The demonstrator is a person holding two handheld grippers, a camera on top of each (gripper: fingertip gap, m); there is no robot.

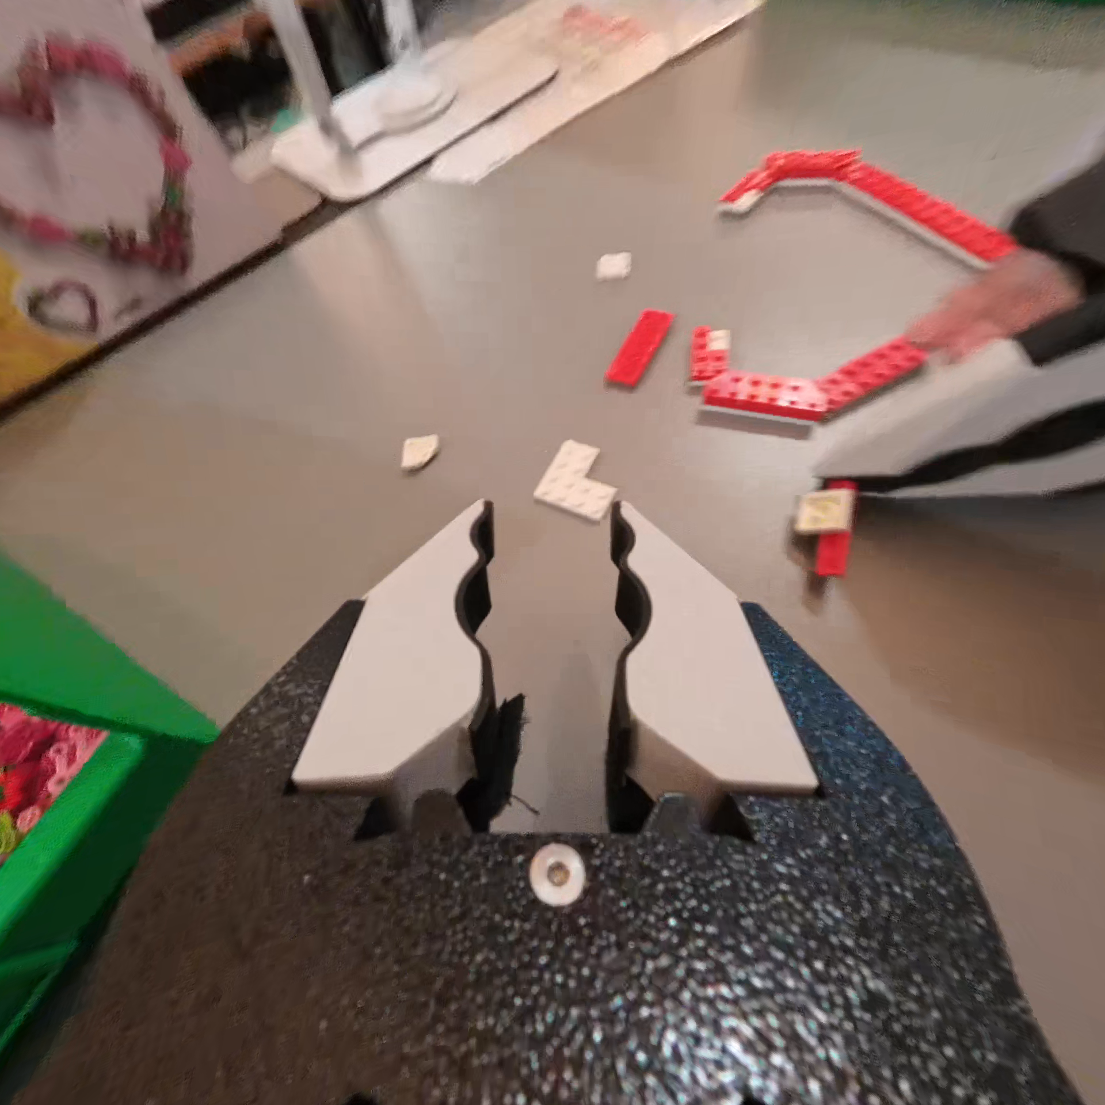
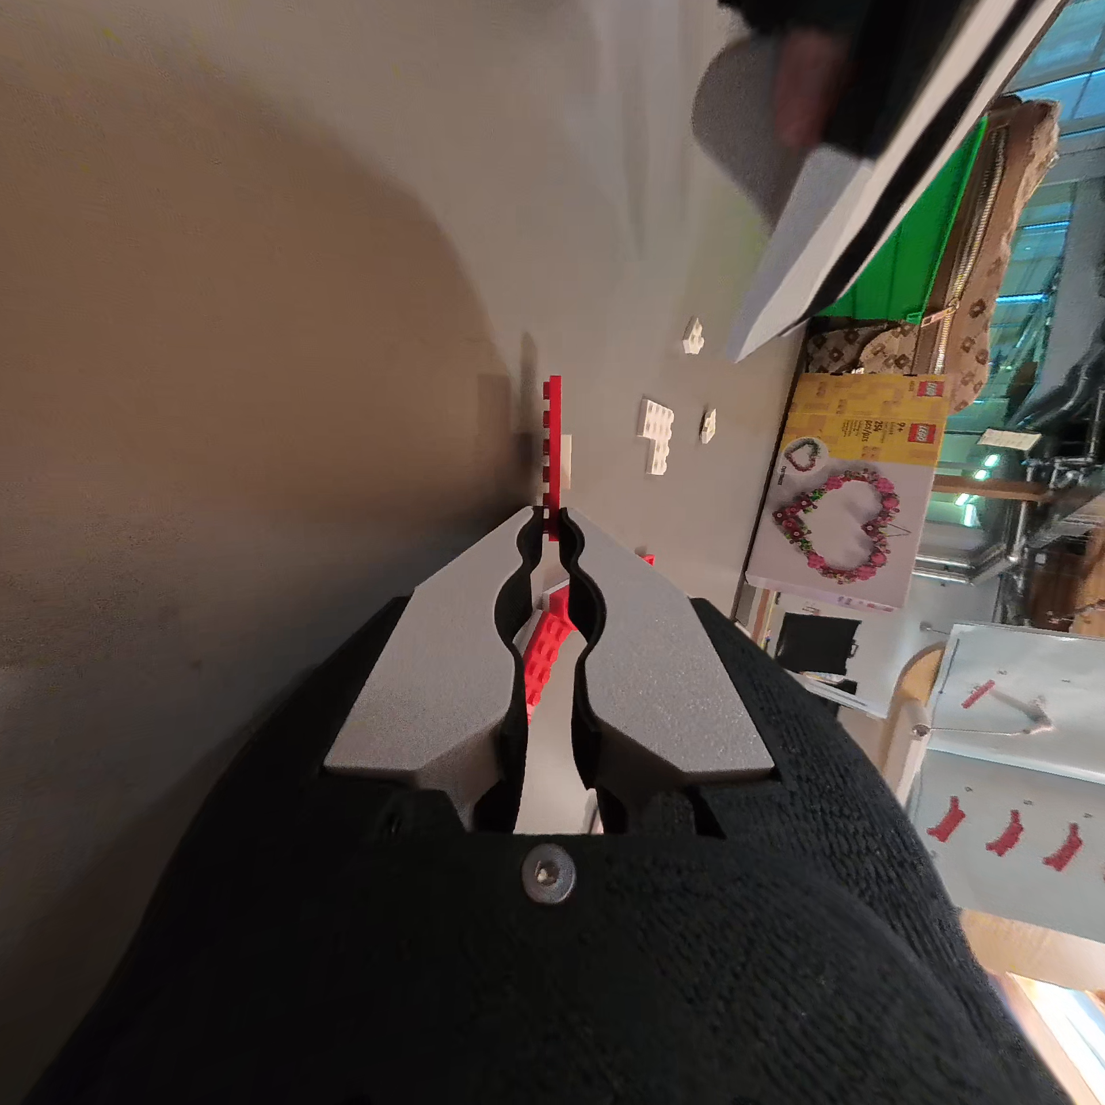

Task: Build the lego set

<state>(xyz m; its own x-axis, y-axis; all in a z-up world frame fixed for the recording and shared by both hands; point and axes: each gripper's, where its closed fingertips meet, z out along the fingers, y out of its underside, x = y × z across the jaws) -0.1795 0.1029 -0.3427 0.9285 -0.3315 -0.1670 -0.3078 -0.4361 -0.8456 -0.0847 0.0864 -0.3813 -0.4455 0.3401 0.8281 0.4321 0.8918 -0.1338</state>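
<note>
Right hand-held gripper (image 2: 551, 519) pinching red plate (image 2: 553, 442), left hand-held gripper (image 1: 553, 508) parted, empty, printed set box (image 2: 849, 496) beyond.

A grey table (image 1: 299, 371) under soft light; windows (image 2: 1064, 78) beyond.

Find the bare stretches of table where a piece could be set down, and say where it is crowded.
Free: the grey table between the picture box and the small white pieces, and the strip beside the green box. Crowded: right of the L-shaped white plate, around the red frame and the right gripper.
</note>
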